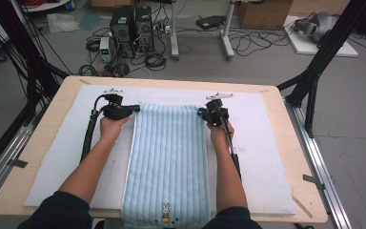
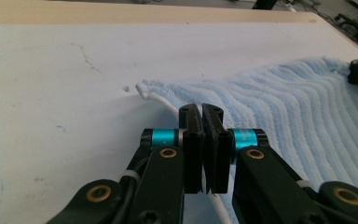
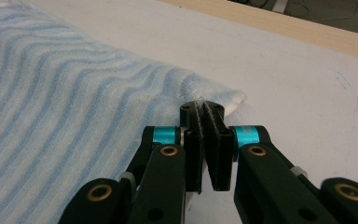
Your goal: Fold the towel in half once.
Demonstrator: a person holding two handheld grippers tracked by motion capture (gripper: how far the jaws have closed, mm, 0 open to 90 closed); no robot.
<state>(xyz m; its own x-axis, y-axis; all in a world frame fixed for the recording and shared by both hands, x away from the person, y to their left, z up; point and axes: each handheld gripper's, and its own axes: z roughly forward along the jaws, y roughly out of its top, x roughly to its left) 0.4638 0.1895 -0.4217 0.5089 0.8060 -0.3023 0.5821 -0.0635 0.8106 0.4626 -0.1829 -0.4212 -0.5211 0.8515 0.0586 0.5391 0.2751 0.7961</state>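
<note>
Left tool (image 1: 134, 109), left of centre in the high view: jaws clenched on the far left corner of the light blue striped towel (image 1: 167, 162). In the left gripper view the left tool (image 2: 206, 112) has its two black pads pressed together at frame centre, with the towel's white hem running under and between them; the towel (image 2: 289, 107) ripples off toward the right of that frame, its corner slightly raised off the mat.

Right tool (image 1: 201, 112), right of centre in the high view: jaws clenched on the far right corner of the same towel. In the right gripper view the right tool (image 3: 204, 108) pinches the hem at frame centre; the towel (image 3: 65, 107) fills the left half, and a bit of corner pokes out just right of the pads.

Towel lies lengthwise down the middle of the white mat (image 1: 262, 143), near end hanging over the bench's bottom edge, a small rabbit emblem (image 1: 165, 211) near that end. Mat sits on the wooden bench (image 1: 295, 157). Both forearms enter from the bottom of the frame, one on each side of the towel.
</note>
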